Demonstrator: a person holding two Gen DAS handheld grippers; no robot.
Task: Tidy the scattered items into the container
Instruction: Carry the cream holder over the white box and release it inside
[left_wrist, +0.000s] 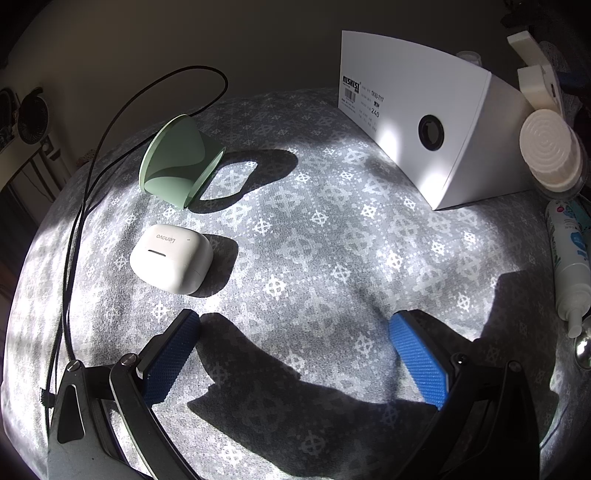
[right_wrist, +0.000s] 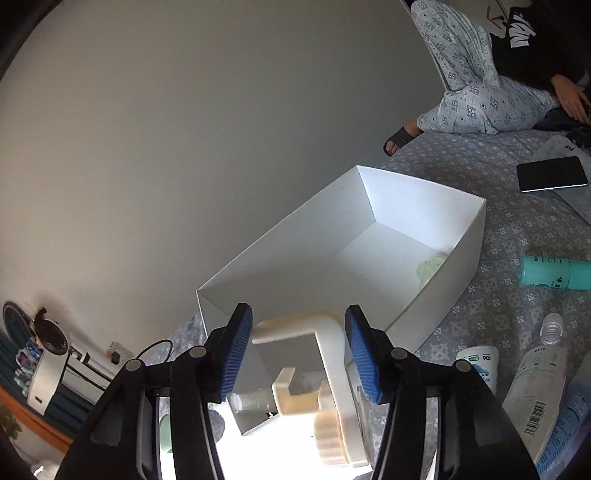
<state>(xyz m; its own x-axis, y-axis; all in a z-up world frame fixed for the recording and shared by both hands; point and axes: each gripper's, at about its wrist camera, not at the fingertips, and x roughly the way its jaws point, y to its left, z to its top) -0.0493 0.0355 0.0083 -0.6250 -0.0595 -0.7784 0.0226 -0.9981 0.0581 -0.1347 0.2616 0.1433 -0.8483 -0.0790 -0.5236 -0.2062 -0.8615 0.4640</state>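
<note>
The white cardboard box (left_wrist: 424, 122) stands at the far right of the patterned bedspread; its open inside shows in the right wrist view (right_wrist: 369, 240), with a small pale item in one corner. My left gripper (left_wrist: 291, 328) is open and empty, low over the cloth. A white Lenovo earbud case (left_wrist: 171, 256) lies just ahead to its left, a green cup (left_wrist: 181, 162) on its side behind that. My right gripper (right_wrist: 299, 347) holds a white plastic clamp (right_wrist: 328, 369) between its blue pads, over the box's near end. The clamp also shows in the left wrist view (left_wrist: 546, 147).
A black cable (left_wrist: 85, 206) runs along the left edge. A white tube (left_wrist: 569, 266) lies at the right. A teal bottle (right_wrist: 554, 273), a clear bottle (right_wrist: 535, 376), a small white cup (right_wrist: 478, 360) and a black phone (right_wrist: 552, 173) lie right of the box. A person (right_wrist: 498, 74) sits beyond.
</note>
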